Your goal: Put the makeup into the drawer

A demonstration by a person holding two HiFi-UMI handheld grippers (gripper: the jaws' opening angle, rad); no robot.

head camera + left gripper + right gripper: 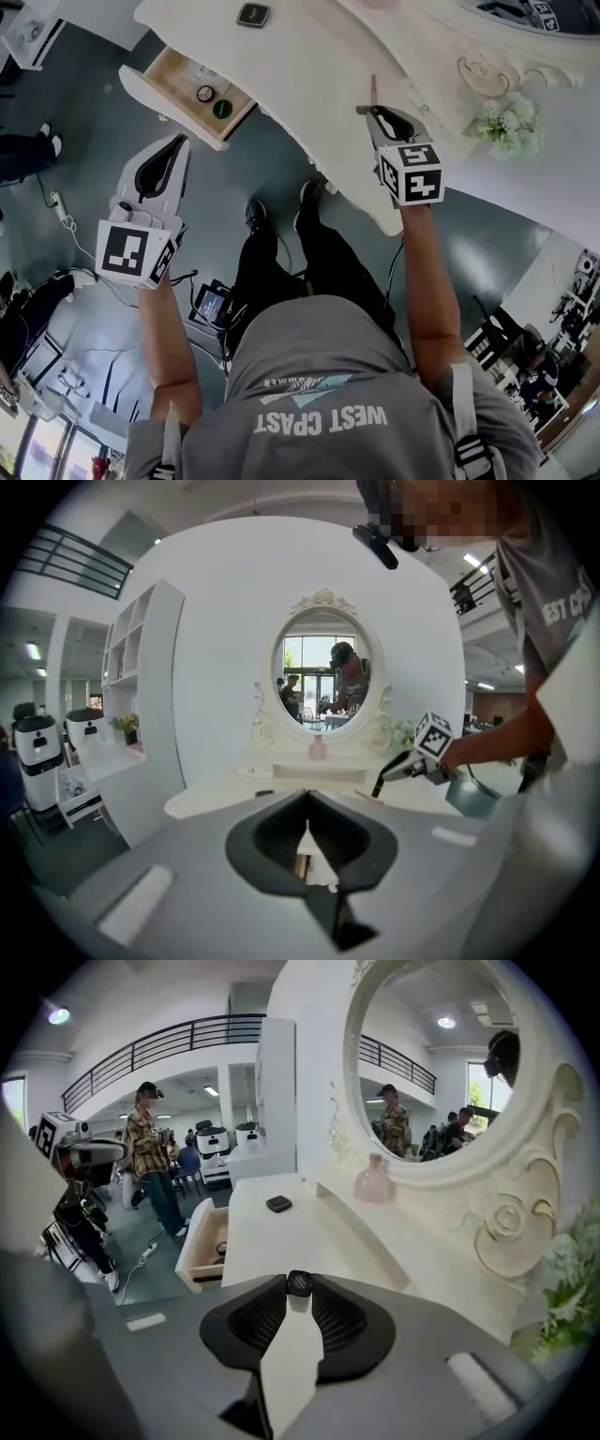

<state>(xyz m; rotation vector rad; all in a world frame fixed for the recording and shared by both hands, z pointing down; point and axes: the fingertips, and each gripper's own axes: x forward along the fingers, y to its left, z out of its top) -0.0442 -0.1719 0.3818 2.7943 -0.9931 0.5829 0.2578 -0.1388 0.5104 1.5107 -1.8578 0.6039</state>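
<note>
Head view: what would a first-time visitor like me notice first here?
Two marker-cubed grippers held out by a person: the right gripper pinches a slim makeup stick over the white dressing table. At upper left its drawer stands open, small round items inside, with the left gripper empty below it.

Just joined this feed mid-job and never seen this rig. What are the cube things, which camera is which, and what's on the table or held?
No robot here: a person carries a gripper in each hand; the marker cubes are part of them. The head view looks down from the person's head; the other two ride on the grippers, looking along their jaws. The right gripper is clamped on a thin makeup pencil over the white vanity table. The left gripper is shut and empty. On the table are a black compact and a pink bottle by the mirror. The drawer is open, with two small round items inside.
</note>
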